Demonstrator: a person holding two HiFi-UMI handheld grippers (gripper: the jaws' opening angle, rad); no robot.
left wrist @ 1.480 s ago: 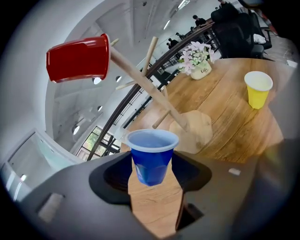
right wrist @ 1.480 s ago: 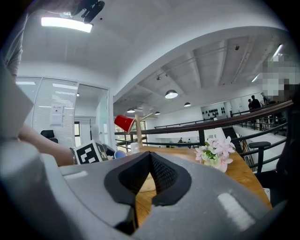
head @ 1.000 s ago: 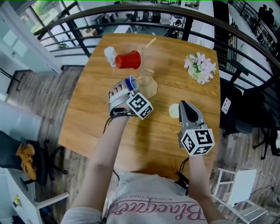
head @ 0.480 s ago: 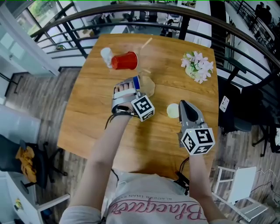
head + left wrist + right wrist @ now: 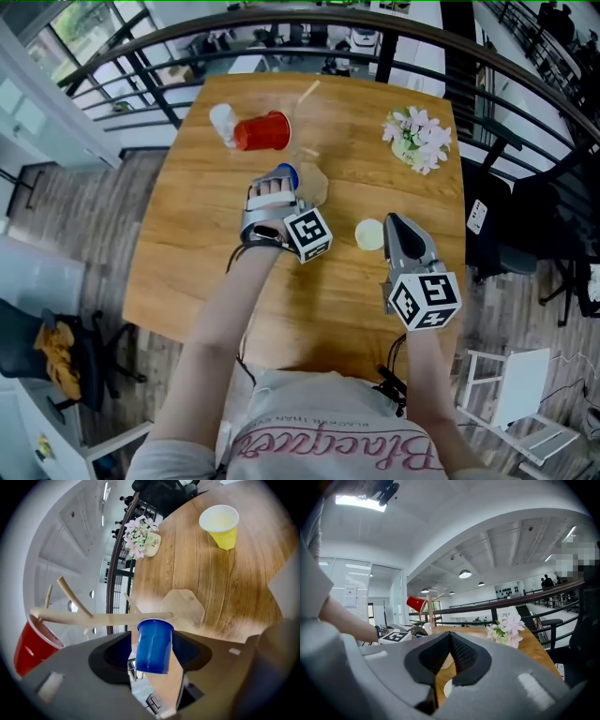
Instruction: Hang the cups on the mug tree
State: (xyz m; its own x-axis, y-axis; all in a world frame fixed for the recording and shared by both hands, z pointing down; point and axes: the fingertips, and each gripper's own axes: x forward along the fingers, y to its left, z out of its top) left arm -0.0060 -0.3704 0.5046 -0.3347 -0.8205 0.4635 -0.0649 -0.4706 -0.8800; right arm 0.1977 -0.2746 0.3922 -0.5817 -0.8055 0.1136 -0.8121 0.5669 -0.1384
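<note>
The left gripper (image 5: pixel 279 187) has edged toward the mug tree (image 5: pixel 108 617) and rolled a bit, still pinching the blue cup (image 5: pixel 153 646). Its rim is now right by the trunk, so hanging looks close, though I can't tell which peg. The red cup (image 5: pixel 262 131) is already on one. The yellow cup (image 5: pixel 221 523) waits on the wood-grain table (image 5: pixel 187 225) near the right gripper (image 5: pixel 396 225), which is pressed together and empty. The cups are smooth, tapered plastic and the pegs are thin, pale wood.

Left gripper (image 5: pixel 282 180) out ahead on extended forearm, wrist seemingly rolled sideways; jaws part-spread, clamped on blue cup (image 5: pixel 153 645). Right gripper (image 5: pixel 395 225) nearer body, jaws pressed together, nothing between
</note>
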